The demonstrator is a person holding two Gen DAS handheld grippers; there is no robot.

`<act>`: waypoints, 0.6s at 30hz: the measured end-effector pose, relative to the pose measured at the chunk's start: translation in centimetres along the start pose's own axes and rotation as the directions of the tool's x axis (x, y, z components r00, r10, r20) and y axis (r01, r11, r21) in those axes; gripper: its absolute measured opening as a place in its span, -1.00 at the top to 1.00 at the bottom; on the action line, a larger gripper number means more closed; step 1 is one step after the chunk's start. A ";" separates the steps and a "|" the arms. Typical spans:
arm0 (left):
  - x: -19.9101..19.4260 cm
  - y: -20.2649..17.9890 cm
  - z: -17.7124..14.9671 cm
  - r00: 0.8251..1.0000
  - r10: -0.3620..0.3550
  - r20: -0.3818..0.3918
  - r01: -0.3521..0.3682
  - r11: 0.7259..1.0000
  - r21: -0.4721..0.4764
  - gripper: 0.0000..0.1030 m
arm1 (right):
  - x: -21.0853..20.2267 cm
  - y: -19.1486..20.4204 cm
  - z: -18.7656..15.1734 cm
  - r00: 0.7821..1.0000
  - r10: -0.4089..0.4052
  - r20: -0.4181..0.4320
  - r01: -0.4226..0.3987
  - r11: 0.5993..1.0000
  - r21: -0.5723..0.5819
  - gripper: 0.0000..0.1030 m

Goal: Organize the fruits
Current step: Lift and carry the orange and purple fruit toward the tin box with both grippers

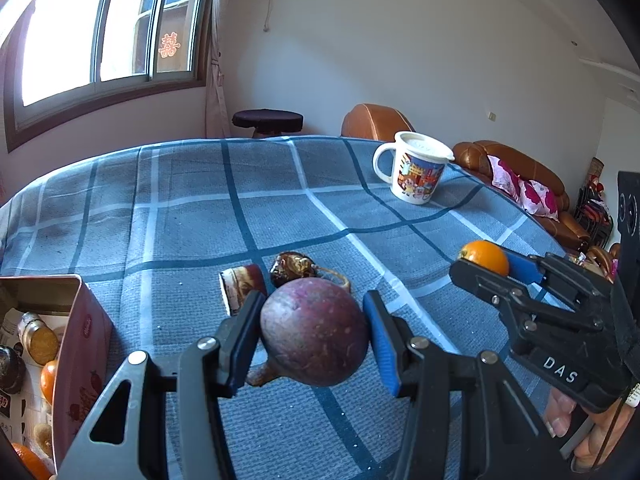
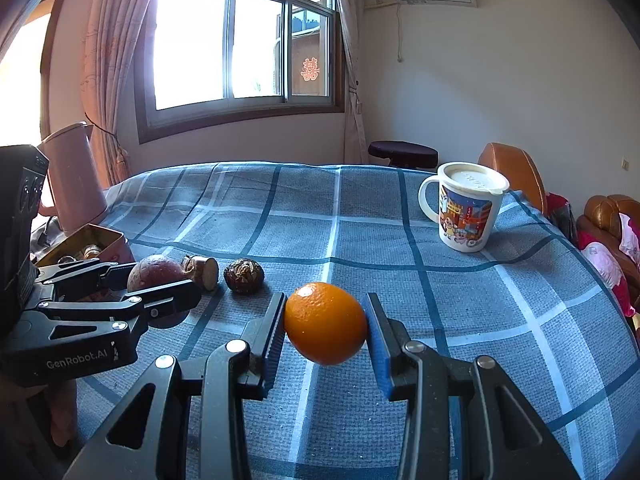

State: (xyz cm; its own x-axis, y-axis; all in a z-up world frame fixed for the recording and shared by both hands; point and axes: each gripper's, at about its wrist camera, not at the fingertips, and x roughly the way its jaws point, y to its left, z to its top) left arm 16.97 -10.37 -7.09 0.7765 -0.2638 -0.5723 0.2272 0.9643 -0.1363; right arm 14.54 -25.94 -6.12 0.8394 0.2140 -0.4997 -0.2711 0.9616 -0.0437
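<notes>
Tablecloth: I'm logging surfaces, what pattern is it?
Blue plaid tablecloth, clearest in the right wrist view.

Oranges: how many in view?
3, maybe more hidden. One orange is in the right hand-held gripper; two sit in the box: one by its wall, one at the bottom edge.

1. The left claw (image 1: 314, 336) grips a passion fruit (image 1: 314, 330) above the counter (image 1: 180, 216).
2. To its right, the right claw (image 2: 326, 326) grips an orange (image 2: 326, 323), also off the counter.
3. Just behind the passion fruit, a cut stub (image 1: 242, 286) and a wrinkled fruit (image 1: 294, 269) lie side by side, stub on the left.
4. An open box (image 1: 82, 332) holding more fruit sits at the left edge.
5. A mug (image 1: 414, 170) stands far back on the right.
</notes>
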 end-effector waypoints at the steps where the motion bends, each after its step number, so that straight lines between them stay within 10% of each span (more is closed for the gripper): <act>1: -0.1 0.0 0.0 1.000 0.002 0.004 -0.002 1.000 0.001 -0.02 | 0.0 0.0 0.0 1.000 0.000 0.002 0.000 1.000 -0.001 0.22; 18: -1.3 -0.1 -0.2 0.998 0.032 0.056 -0.033 0.999 0.011 -0.02 | -0.9 0.1 -0.1 0.999 0.006 0.047 -0.006 1.000 -0.009 0.22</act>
State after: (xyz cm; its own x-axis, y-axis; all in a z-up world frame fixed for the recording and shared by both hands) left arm 15.80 -10.10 -6.52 0.8151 -0.2334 -0.5302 0.2079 0.9721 -0.1084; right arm 13.72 -26.10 -5.79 0.8588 0.2279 -0.4589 -0.2802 0.9587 -0.0483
